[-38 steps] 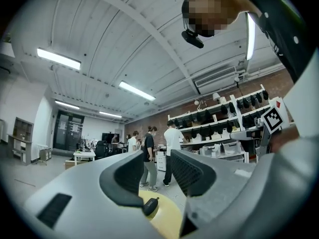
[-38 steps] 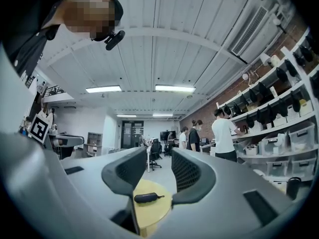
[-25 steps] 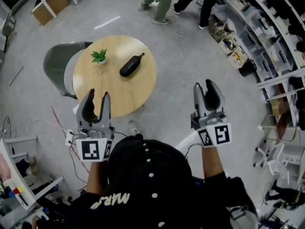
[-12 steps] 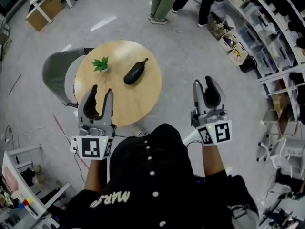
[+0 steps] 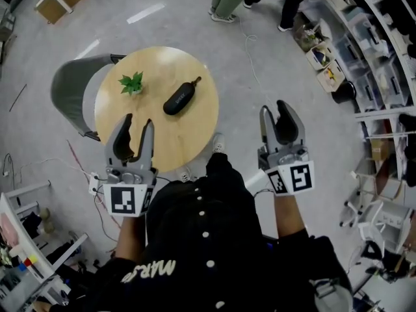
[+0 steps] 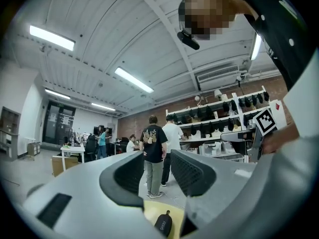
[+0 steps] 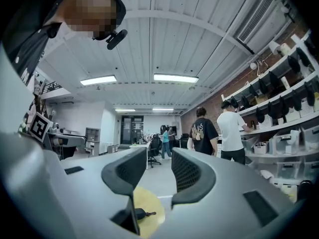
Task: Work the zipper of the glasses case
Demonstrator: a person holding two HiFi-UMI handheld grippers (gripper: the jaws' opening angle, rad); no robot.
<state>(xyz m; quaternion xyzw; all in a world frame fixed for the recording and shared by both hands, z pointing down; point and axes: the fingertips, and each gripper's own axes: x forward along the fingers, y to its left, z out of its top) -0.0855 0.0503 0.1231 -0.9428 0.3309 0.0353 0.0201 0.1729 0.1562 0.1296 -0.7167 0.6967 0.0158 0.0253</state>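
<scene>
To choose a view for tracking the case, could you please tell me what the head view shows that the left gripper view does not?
Only the head view shows the small green potted plant and the grey chair. Only the left gripper view shows the long ceiling strip lights. Both show the black oval glasses case lying on the round light-wood table.

A round, light wooden counter (image 5: 175,132) stands on the grey floor (image 5: 260,77) and carries only two things. A dark, oblong glasses case (image 5: 180,97) lies slantwise near the middle of the counter, its thin tail end pointing toward the far right rim. A small green plant (image 5: 132,83) sits to the left of the case, near it but not touching.
</scene>
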